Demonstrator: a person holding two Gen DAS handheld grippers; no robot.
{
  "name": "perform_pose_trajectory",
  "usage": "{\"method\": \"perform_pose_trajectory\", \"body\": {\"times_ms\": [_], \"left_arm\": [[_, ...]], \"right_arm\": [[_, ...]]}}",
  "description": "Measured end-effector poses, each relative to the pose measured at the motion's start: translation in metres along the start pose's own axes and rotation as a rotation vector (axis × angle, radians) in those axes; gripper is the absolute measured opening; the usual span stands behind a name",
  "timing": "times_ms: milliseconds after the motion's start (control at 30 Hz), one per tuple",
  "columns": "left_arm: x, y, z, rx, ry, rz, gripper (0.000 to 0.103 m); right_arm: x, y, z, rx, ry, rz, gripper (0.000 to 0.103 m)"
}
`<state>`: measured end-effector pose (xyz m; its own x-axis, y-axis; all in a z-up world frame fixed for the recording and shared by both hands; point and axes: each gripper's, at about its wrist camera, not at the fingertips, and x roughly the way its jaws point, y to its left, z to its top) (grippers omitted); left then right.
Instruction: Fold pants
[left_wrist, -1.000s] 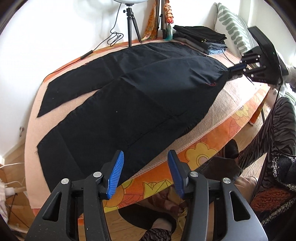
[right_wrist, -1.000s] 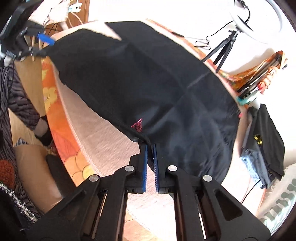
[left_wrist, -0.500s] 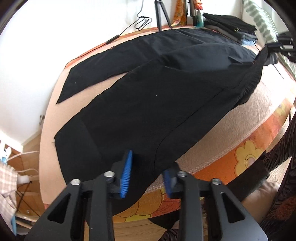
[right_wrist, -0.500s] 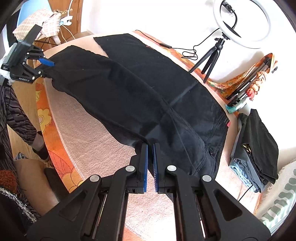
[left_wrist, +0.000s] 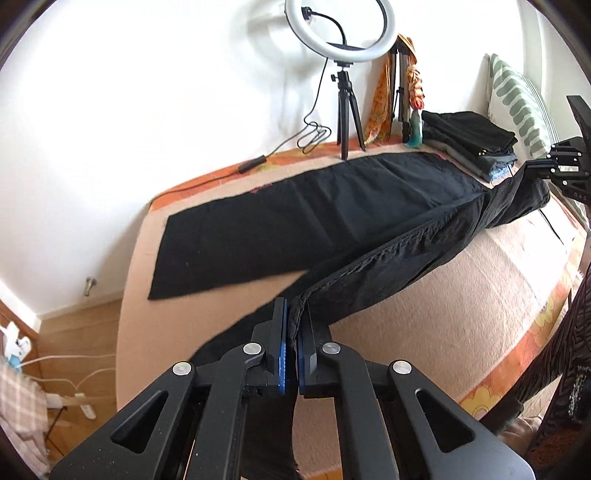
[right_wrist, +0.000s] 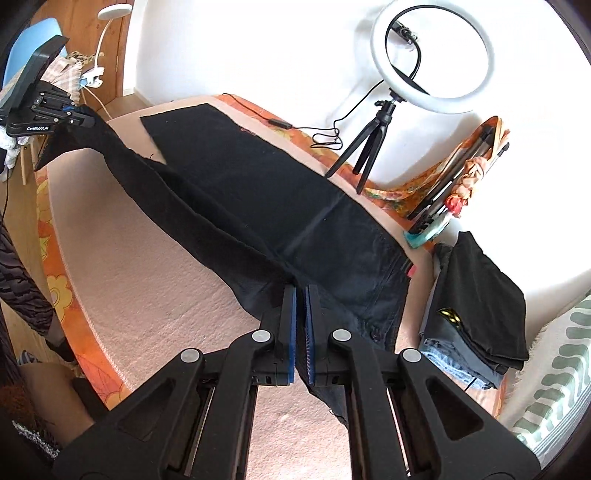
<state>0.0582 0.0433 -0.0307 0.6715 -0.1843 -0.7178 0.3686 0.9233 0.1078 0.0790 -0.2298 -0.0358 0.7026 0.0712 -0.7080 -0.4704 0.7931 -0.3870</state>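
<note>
The black fabric pants lay stretched across the counter, which was covered with a pinkish-beige textured cloth over an orange floral cloth. One leg sat flat along the far side, near the wall; the near leg was lifted off the cloth and hung taut between the two tools. The left gripper had its blue-padded jaws pressed together on the hem end of that raised leg, black fabric bunched between the pads. The right gripper had its jaws pinched tight on the waist end of the pants, dark cloth showing in the narrow slit between them. In the left wrist view the right gripper appeared at the far right edge, holding the waistband up off the counter; in the right wrist view the left gripper showed at the upper left, gripping the leg end.

There were no real containers in sight. At the waist end sat a stack of folded dark and blue garments, just beside the pants. Behind it lay a white pillow with green leaf print. A white ring light on a small black tripod stood at the counter's far edge by the wall, its black cable trailing over the orange cloth.
</note>
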Motion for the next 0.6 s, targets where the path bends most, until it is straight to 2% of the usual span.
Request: {"method": "perform_pose_trajectory", "body": {"times_ms": [300,600], "left_arm": [[0.026,0.028,0.074,0.033,-0.044,0.018,0.002],[0.078,0.049,0.111,0.060,-0.006,0.023,0.002]], "right_arm": [[0.018,-0.041,0.056,0.022,-0.061,-0.094,0.003],[0.089,-0.078,0.111,0.016,-0.034,-0.140,0.003]]}}
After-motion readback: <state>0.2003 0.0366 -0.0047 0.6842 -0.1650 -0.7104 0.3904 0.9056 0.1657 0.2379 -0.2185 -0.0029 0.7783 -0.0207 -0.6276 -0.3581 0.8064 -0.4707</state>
